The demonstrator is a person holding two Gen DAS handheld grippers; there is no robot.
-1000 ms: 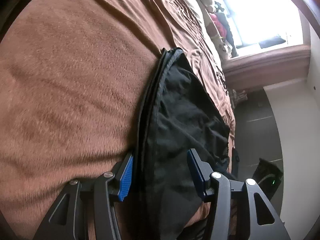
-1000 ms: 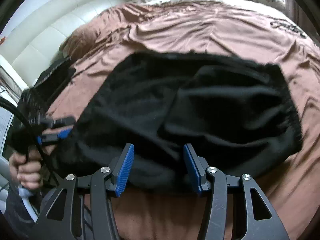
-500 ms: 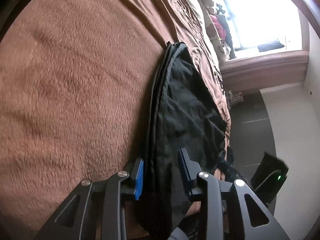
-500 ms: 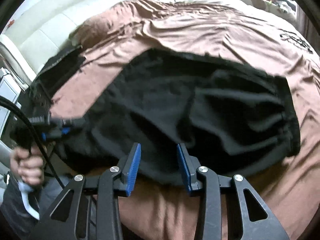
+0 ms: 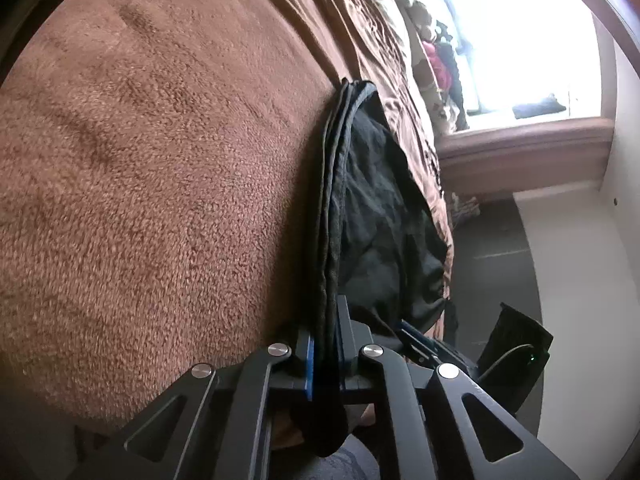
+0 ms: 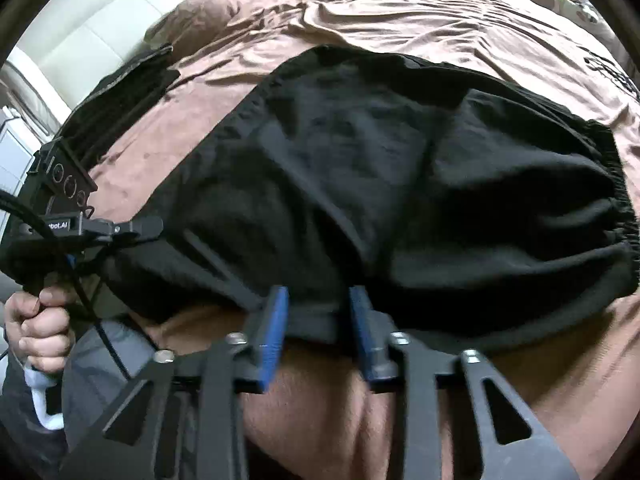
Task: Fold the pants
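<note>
On brown blanket (image 6: 400, 16), black pants (image 6: 400, 184) lie spread, elastic waistband at right. Left gripper (image 5: 323, 354) jaws just closed, pads clamping the stacked pant hems at blanket's near edge. Right gripper (image 6: 318, 320) jaws closing, narrow gap, near pants edge between the 2 pads; firm pinch not certain.

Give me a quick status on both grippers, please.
Left gripper clamped on pants edge. Right gripper closing around near hem, grip unconfirmed. Nothing obstructing.
</note>
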